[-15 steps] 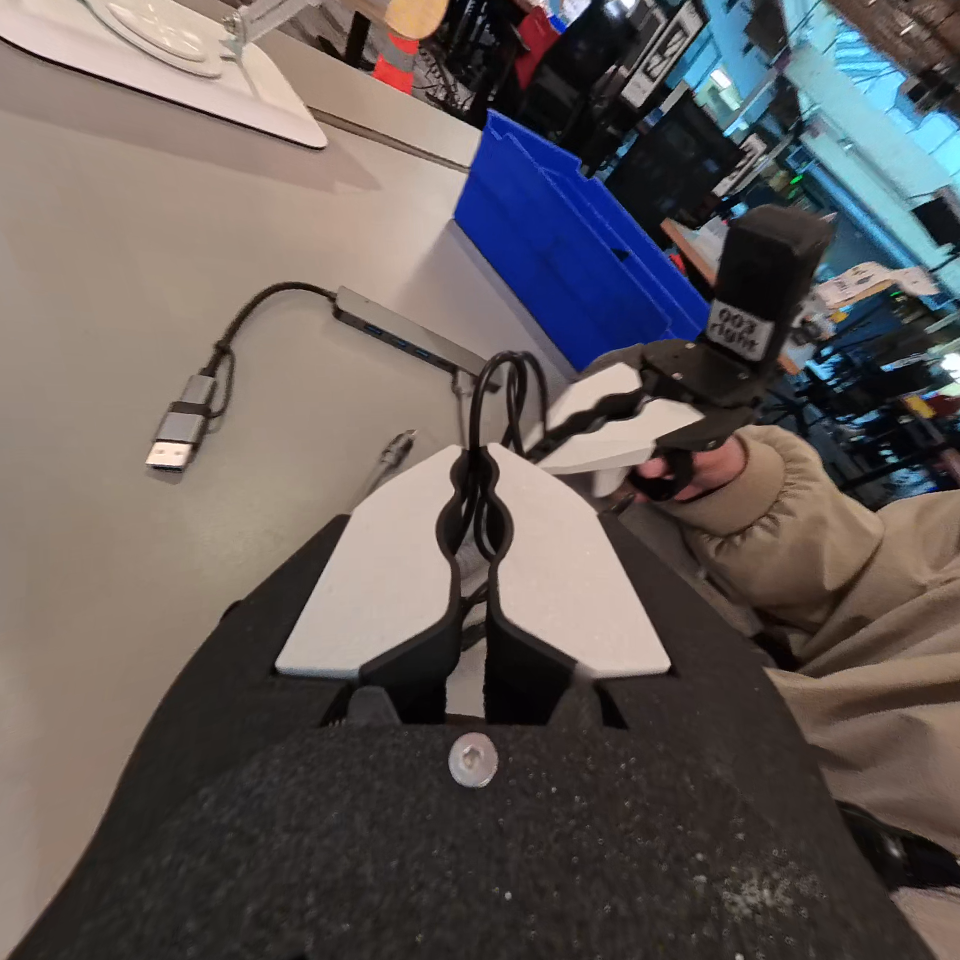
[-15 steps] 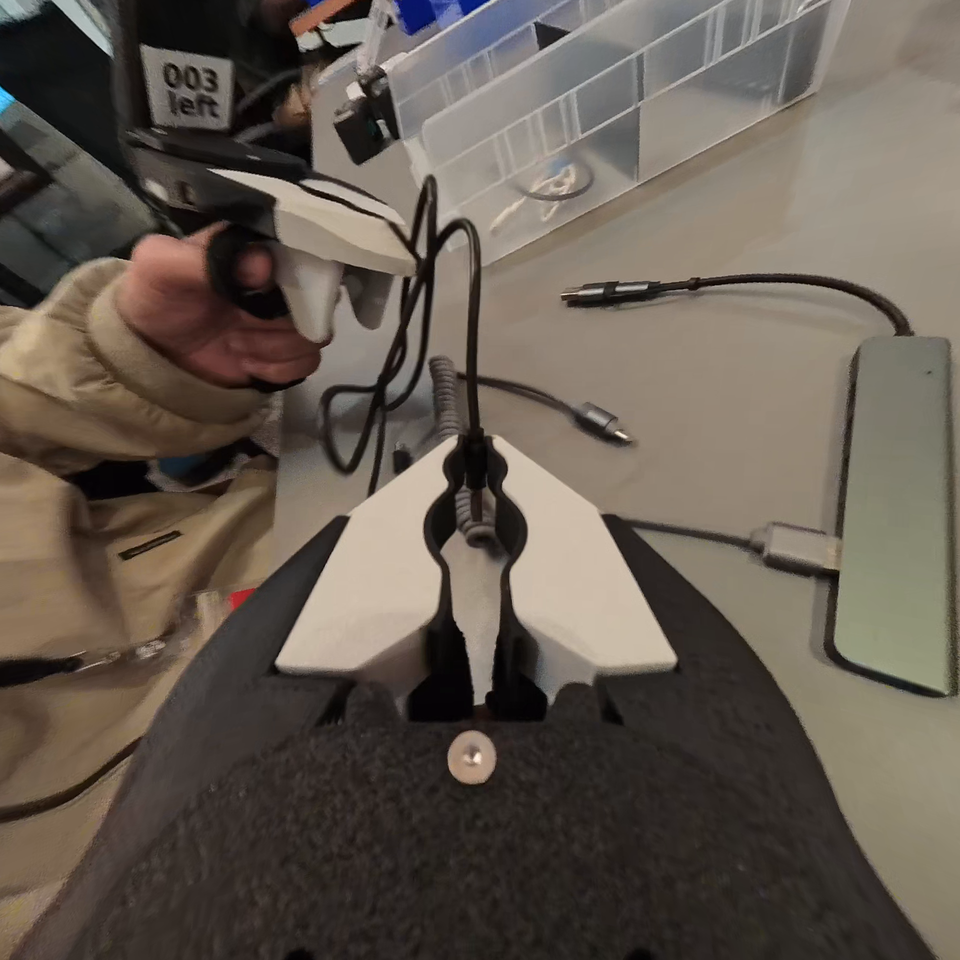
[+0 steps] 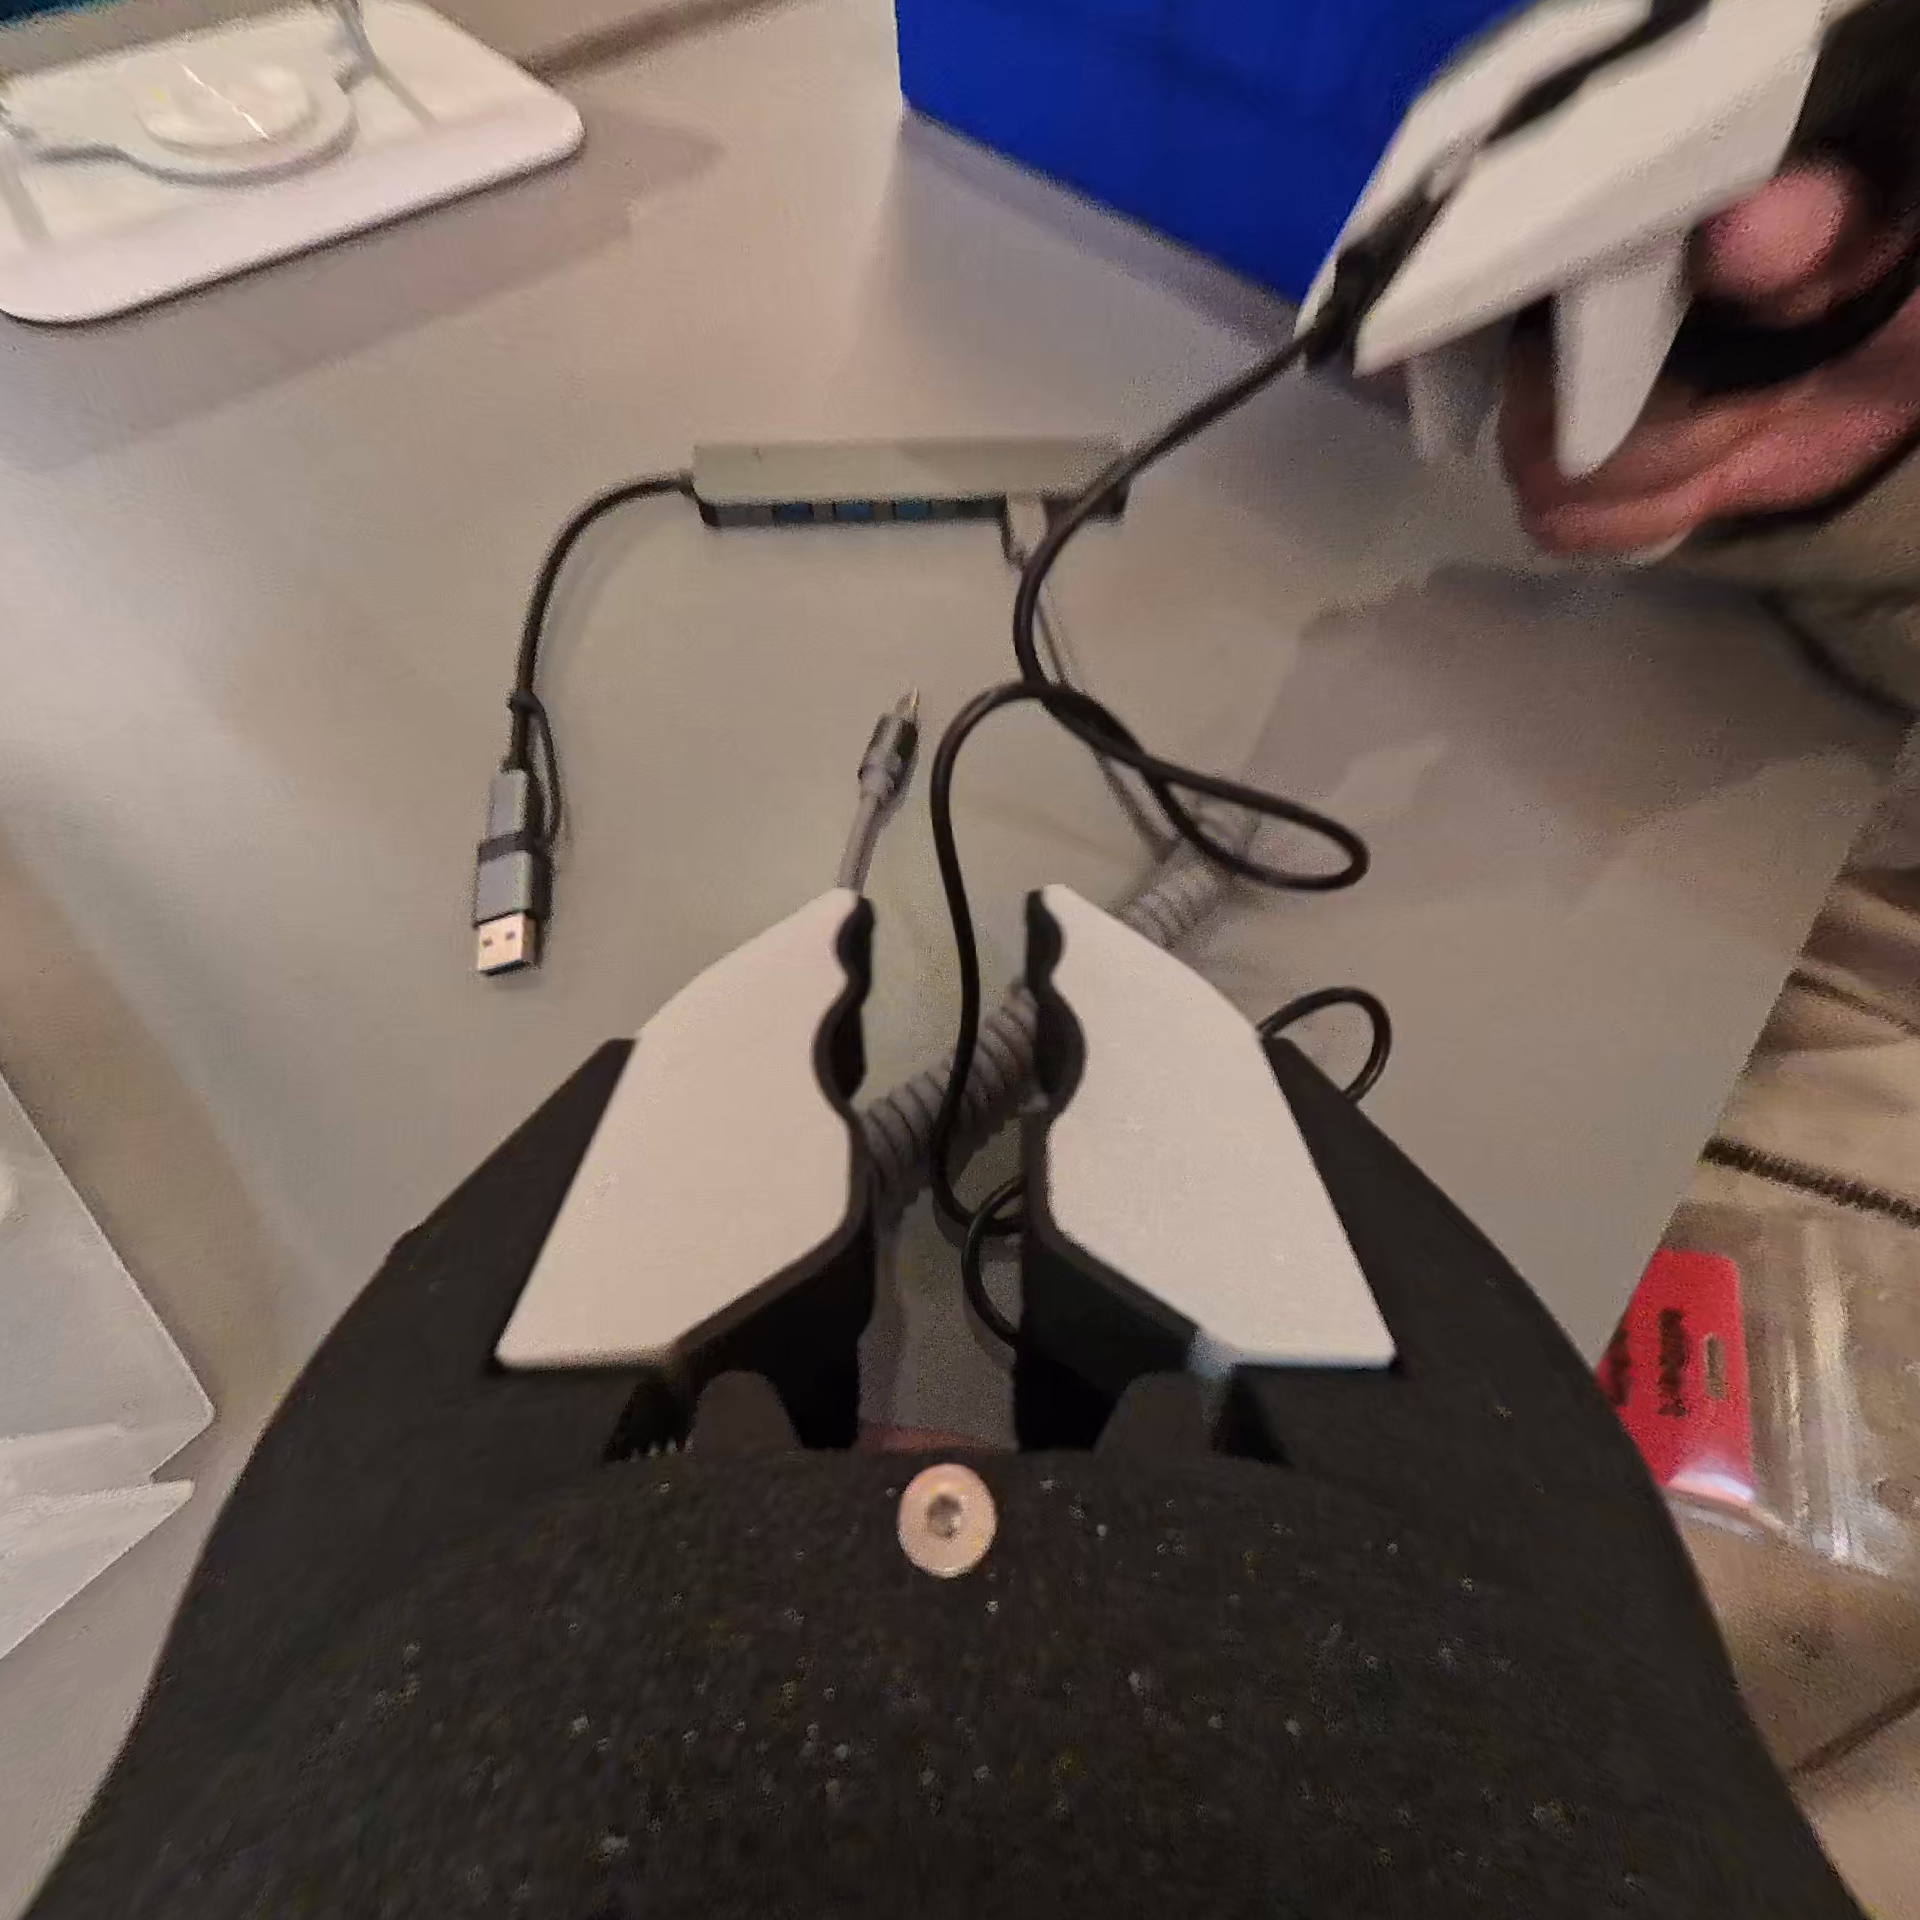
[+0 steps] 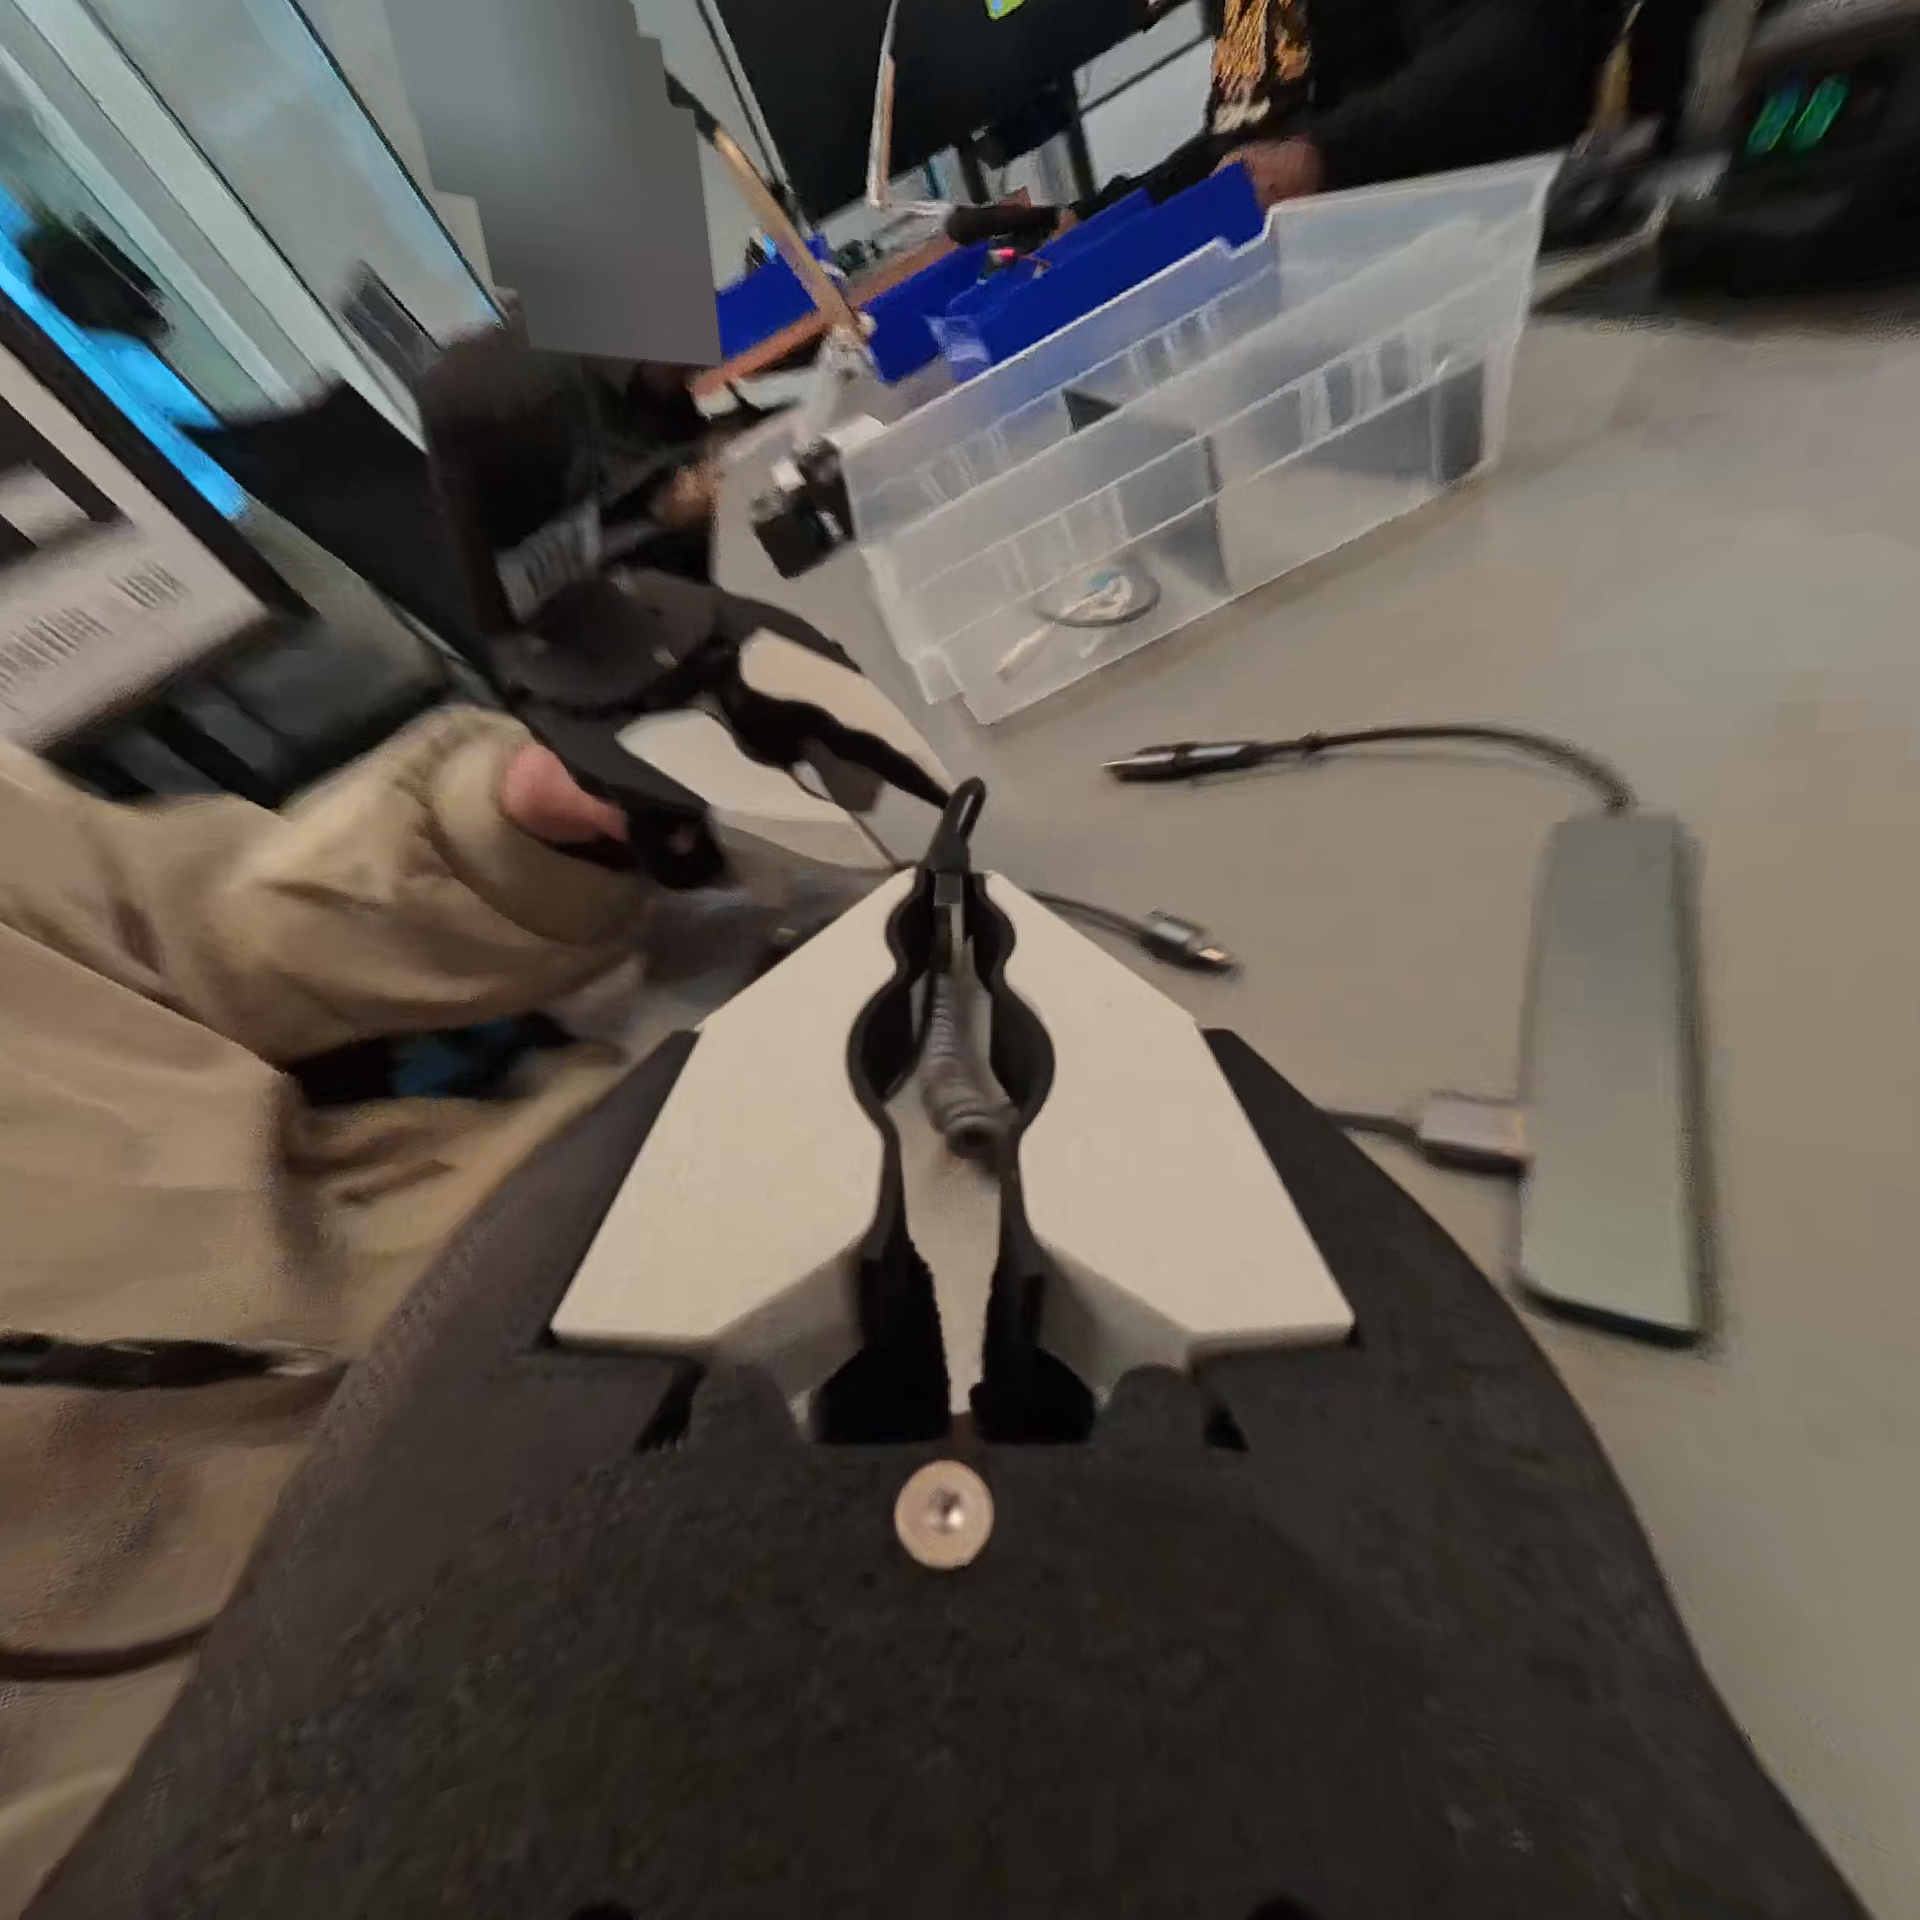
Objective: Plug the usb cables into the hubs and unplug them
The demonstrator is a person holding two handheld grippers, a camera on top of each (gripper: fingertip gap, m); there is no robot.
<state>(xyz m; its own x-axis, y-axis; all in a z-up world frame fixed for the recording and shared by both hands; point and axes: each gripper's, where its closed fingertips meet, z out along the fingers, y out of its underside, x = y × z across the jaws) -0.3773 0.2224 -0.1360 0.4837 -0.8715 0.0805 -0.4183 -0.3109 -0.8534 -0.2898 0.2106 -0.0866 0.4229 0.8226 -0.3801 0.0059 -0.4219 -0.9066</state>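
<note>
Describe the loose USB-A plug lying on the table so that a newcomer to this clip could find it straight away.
Start from the slim grey hub with blue ports on the grey table, in front of the blue bin. A black lead leaves its left end and curves toward the camera to the USB-A plug. It is wide, flat and silver-grey, unlike the narrower connector to its right.

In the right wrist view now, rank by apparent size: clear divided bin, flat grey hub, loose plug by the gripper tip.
1. clear divided bin
2. flat grey hub, though nearer the camera
3. loose plug
</note>
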